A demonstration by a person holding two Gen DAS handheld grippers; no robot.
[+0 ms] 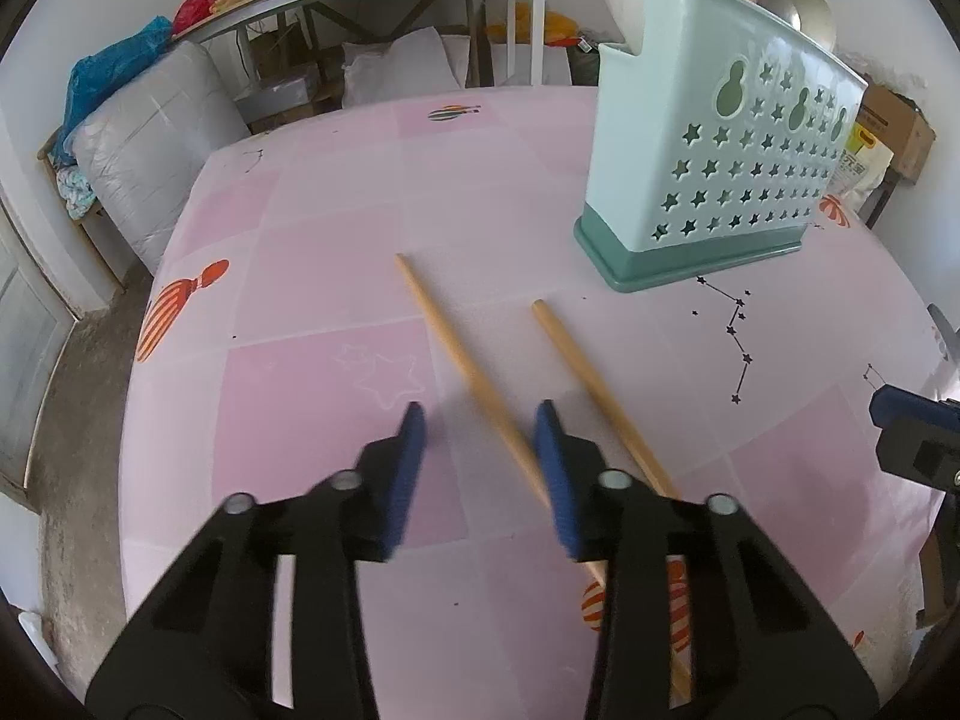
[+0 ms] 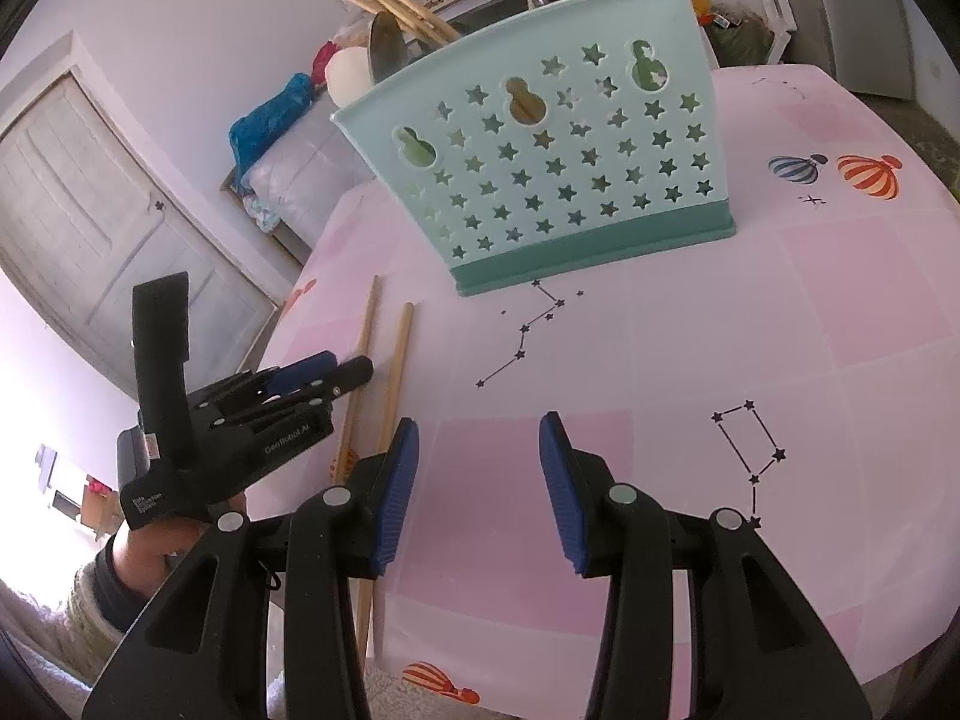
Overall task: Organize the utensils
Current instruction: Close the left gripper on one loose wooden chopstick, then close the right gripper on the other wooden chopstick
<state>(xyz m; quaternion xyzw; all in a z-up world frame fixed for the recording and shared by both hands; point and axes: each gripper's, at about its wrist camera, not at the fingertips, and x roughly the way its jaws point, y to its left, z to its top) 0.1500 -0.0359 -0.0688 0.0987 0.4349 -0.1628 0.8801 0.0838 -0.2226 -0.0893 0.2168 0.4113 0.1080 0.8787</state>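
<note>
Two wooden chopsticks lie on the pink tablecloth. In the left wrist view the left chopstick [image 1: 462, 363] runs between the jaws of my open left gripper [image 1: 478, 420]; the right chopstick [image 1: 591, 387] passes under its right finger. A mint-green utensil holder [image 1: 714, 156] with star holes stands at the far right. In the right wrist view my right gripper [image 2: 478, 429] is open and empty over the cloth, the holder [image 2: 540, 162] ahead holding spoons and chopsticks. The chopsticks [image 2: 393, 381] lie to its left, with the left gripper [image 2: 318, 375] over them.
The round table's pink cloth [image 1: 336, 384] ends at the left and near edges, with bare floor [image 1: 78, 420] beyond. A wrapped grey bundle [image 1: 150, 138] and a cluttered shelf stand behind. A white door [image 2: 102, 192] is at the left in the right wrist view.
</note>
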